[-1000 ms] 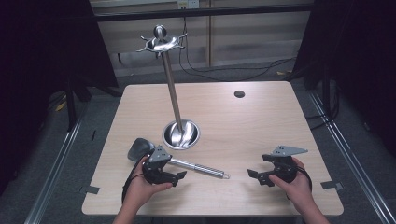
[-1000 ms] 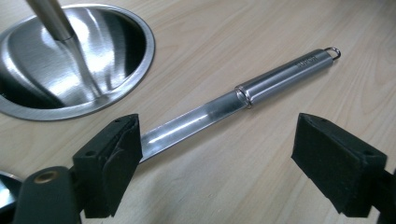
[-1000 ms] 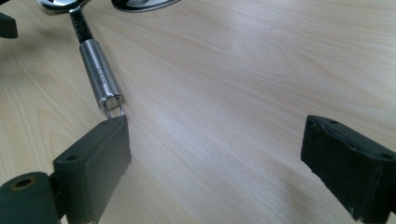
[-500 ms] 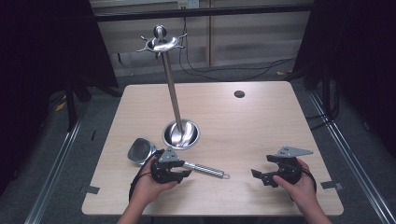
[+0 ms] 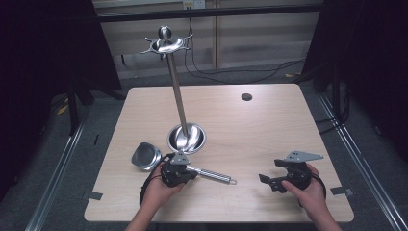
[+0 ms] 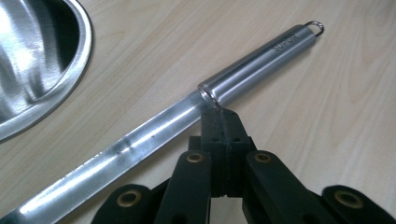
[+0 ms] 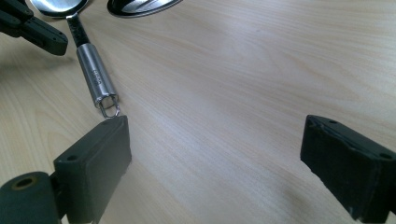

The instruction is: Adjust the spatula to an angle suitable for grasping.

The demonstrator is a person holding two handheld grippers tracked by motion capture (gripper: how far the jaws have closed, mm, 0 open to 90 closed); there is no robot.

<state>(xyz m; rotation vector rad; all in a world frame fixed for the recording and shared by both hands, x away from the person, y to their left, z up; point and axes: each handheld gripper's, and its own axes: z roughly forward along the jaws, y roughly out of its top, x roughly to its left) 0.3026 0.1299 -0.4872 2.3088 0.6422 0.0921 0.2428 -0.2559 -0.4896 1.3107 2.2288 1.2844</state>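
High view: ladle (image 5: 202, 172) lies flat on table (image 5: 269, 125), long axis running L-R, bowl at L by stand base (image 5: 186, 138). L gripper (image 5: 177, 174) jaws just closed, clamped on the flat stem next to the handle. R gripper (image 5: 274, 182) wide open, nothing held, well apart.

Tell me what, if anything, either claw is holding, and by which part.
The left claw is shut on the ladle, at the flat shank just below its round handle. The right claw is open and holds nothing.
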